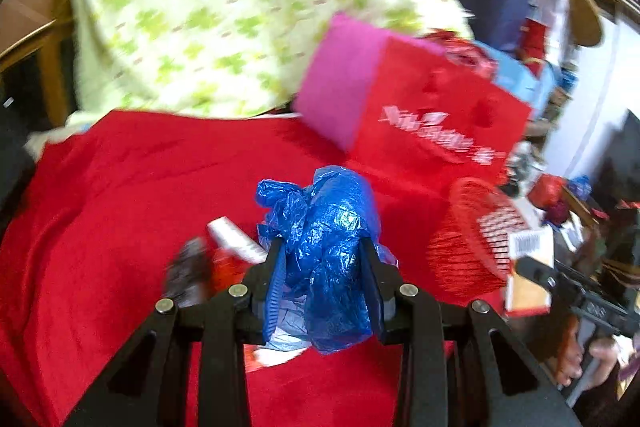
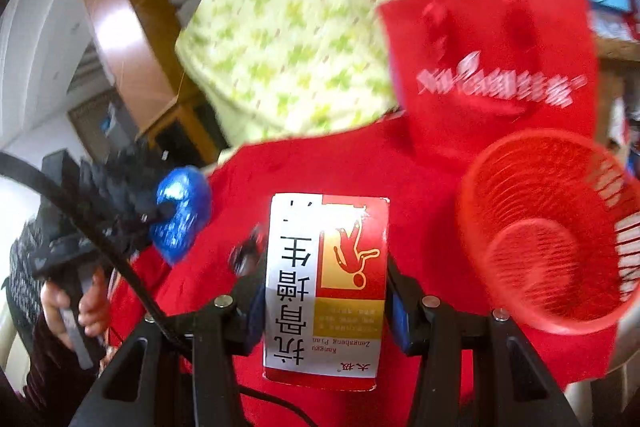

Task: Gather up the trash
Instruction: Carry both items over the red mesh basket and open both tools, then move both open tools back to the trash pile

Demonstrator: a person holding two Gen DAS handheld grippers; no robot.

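Note:
My left gripper is shut on a crumpled blue plastic bag, held above the red cloth; it also shows in the right wrist view. My right gripper is shut on a red-and-white medicine box with Chinese print, also in the left wrist view. A red mesh basket lies tilted to the right of the box, its opening facing me; it shows in the left wrist view too. A white wrapper and a dark scrap lie on the cloth left of the bag.
A red shopping bag with white lettering and a pink side stands behind the basket. A green-patterned cushion leans at the back. Wooden furniture is at the left. Cluttered shelves are at the right.

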